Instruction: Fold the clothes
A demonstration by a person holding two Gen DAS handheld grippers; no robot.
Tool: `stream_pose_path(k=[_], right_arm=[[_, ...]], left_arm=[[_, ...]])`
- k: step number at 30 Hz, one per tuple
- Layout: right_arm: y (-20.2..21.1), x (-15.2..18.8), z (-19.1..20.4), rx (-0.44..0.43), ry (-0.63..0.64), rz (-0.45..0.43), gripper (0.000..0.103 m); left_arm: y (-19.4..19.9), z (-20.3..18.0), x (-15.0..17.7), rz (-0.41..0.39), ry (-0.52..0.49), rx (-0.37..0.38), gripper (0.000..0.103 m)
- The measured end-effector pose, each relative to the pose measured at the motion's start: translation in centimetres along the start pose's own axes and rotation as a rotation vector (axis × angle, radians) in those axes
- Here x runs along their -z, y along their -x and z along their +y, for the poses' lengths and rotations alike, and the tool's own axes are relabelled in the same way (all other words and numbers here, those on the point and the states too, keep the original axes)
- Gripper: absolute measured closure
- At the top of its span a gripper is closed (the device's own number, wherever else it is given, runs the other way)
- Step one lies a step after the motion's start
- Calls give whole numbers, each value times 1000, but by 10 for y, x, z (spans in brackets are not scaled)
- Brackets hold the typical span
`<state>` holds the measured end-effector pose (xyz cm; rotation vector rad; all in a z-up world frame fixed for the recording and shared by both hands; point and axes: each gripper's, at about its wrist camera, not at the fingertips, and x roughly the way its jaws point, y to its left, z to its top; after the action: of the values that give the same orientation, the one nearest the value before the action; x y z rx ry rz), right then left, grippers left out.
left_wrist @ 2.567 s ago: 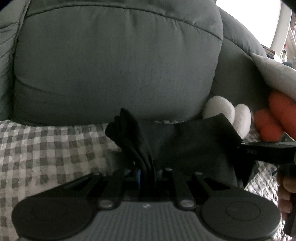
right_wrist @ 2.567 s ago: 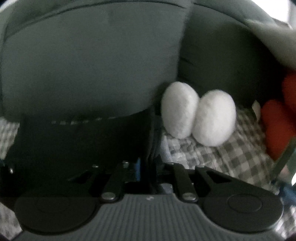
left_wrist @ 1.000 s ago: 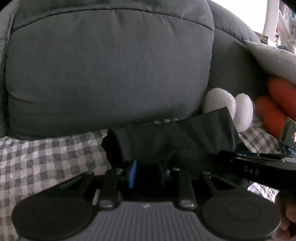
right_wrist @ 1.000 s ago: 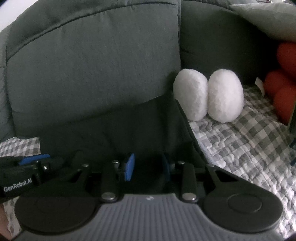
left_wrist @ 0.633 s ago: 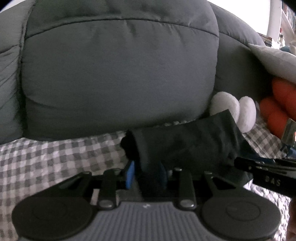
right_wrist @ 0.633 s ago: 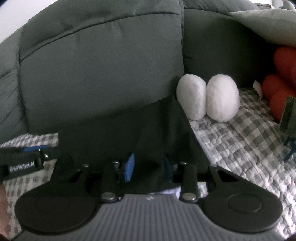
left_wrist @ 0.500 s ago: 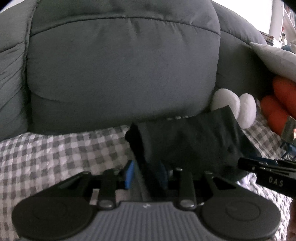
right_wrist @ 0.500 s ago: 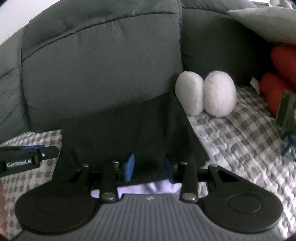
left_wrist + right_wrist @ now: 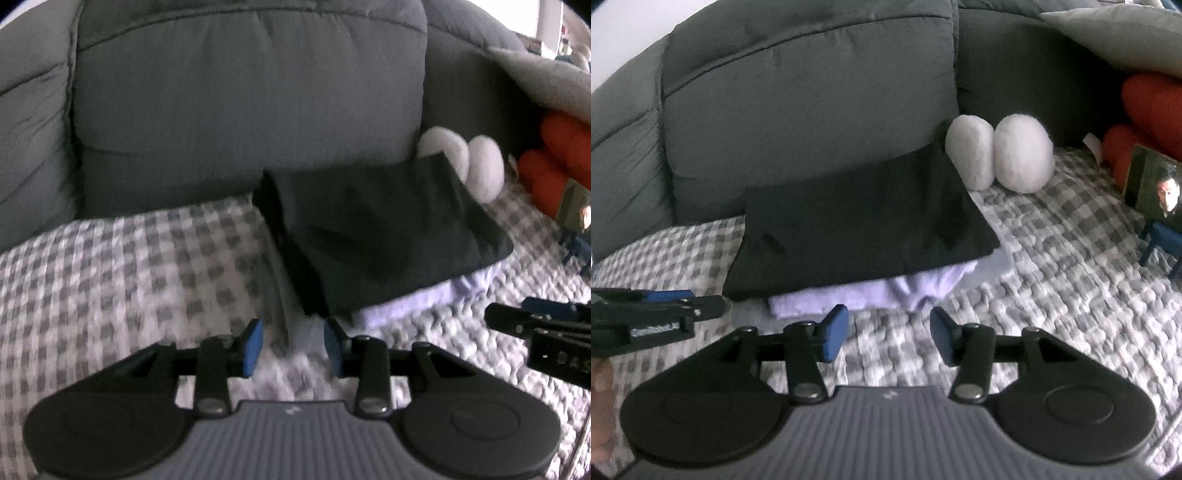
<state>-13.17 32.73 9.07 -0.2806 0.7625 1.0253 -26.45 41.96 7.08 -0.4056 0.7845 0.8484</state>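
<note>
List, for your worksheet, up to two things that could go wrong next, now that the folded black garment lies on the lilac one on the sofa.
1. The black garment sits offset, so the lilac garment pokes out in front; a nudge might slide the stack apart.
2. The open left claw is close to the black garment's near corner, and pulling back carelessly may snag and unfold it. The right claw looks clear.

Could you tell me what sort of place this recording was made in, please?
Most likely a living room at home: a dark grey sofa with plump back cushions, a checked quilt over its seat, and white and red soft toys beside the folded dark garment.
</note>
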Motion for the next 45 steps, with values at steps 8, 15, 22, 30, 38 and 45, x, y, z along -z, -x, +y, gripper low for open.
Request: stream_pose_path(k=[8,15,22,30,38,45], right_arm=[[9,12,-5,-13,-14,-1,32],[10,17,-3,-10,30,10,24],[10,20,0,1,53,3,7],[11,20,-3,13,50,-8,5],[12,21,-5,23,46,-9,3],[12,22,-5,33,53,-6,1]], left_arm=[[2,-15,18,31,-28,-40,56],[6,-23,23,28,-43,-80,50],[8,-27,26,30,-52,-112,41],[8,-26,26,31,-54,-130,39],[9,-27,26,27,-58,-136,35],[9,-27,25,22,-58,-146,31]])
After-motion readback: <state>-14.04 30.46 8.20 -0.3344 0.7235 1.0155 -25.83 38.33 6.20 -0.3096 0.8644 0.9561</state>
